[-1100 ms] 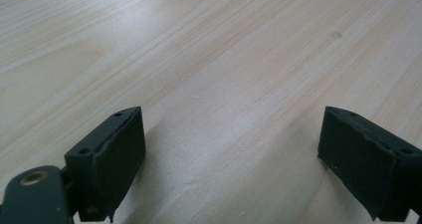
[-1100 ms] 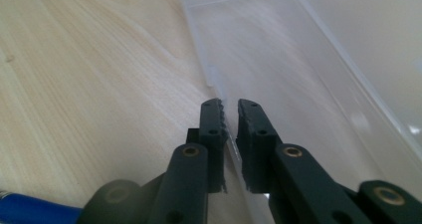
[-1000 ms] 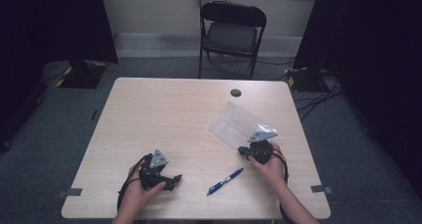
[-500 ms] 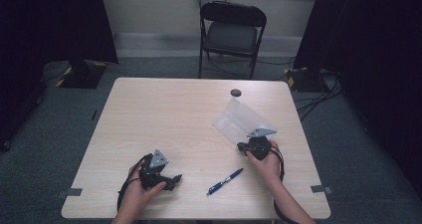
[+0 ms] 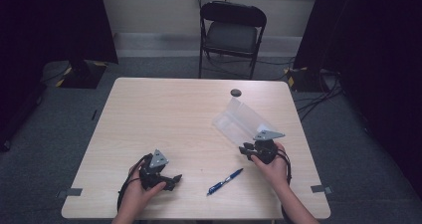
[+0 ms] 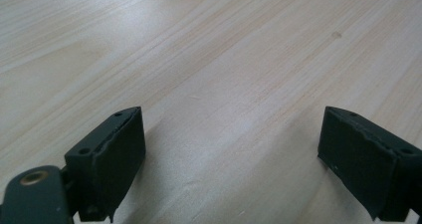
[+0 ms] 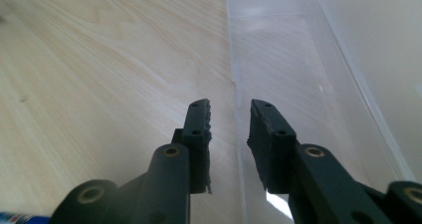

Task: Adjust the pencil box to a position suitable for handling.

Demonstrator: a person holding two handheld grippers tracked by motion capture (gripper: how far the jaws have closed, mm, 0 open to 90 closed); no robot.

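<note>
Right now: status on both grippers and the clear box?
Left gripper open, resting on table, idle. Right gripper jaws just opening, straddling near wall of clear box, not pressing. Pen lies apart; nothing in the way.

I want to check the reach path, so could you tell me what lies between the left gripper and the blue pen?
Bare tabletop: in the high view, nothing lies between the left gripper and the blue pen.

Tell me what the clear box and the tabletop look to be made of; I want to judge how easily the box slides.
The box looks like thin clear plastic, glossy: the wood grain shows through its walls and its edges catch light. The table looks like pale wood or wood-look laminate with a smooth, faintly shiny finish; which of the two is hard to tell.
</note>
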